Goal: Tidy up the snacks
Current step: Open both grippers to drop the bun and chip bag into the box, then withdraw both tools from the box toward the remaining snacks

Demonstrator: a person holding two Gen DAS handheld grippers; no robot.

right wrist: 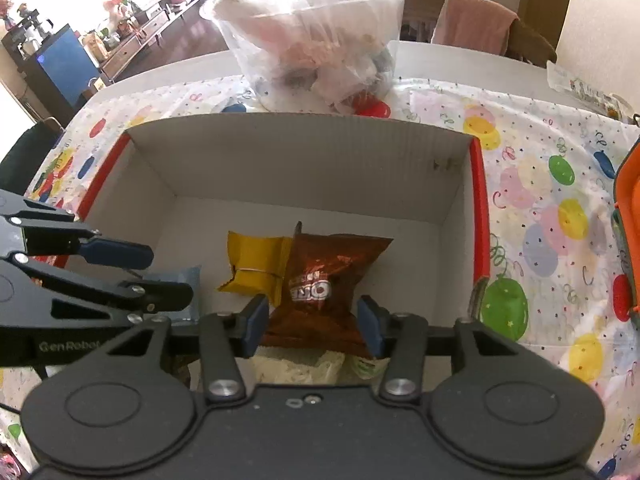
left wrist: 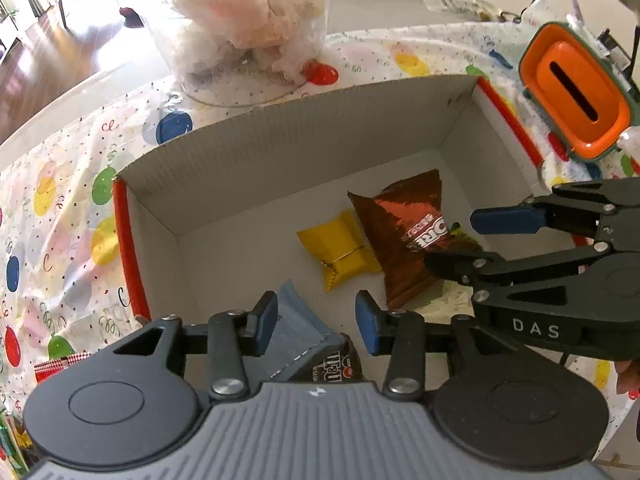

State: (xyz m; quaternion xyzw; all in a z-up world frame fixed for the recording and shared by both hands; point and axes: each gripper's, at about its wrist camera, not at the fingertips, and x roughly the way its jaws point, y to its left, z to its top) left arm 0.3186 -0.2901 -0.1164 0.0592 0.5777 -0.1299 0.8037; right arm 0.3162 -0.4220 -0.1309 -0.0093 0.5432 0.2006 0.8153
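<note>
**Snack box on the balloon tablecloth, both grippers hovering with nothing in them**

The table wears a white balloon-print tablecloth [right wrist: 532, 184] over a plain pale top. In the middle sits an open cardboard box [right wrist: 296, 152], white inside with red edges. Beyond its far wall stands a clear plastic tub [right wrist: 316, 28] stuffed with wrapped stuff, too washed out to identify. On the right there's an orange container [left wrist: 576, 88] with a slot in its lid. Behind all that: wood floor, a long low shelf unit, a chair with a pink towel [right wrist: 472, 20] draped over it.

Inside the box, a brown Oreo bag [right wrist: 324, 276] lies about centre, with a yellow packet [right wrist: 256, 264] touching its left side. A blue-grey packet [left wrist: 296, 320] and a brown M&M's pack [left wrist: 332, 364] lie at the near left; a pale bag [right wrist: 296, 364] lies near the front wall.

The left gripper [left wrist: 316, 320] hangs over the near left part of the box, jaws spread, gripping nothing. The right gripper [right wrist: 312, 324] sits over the Oreo bag's near end, jaws also apart and empty.
</note>
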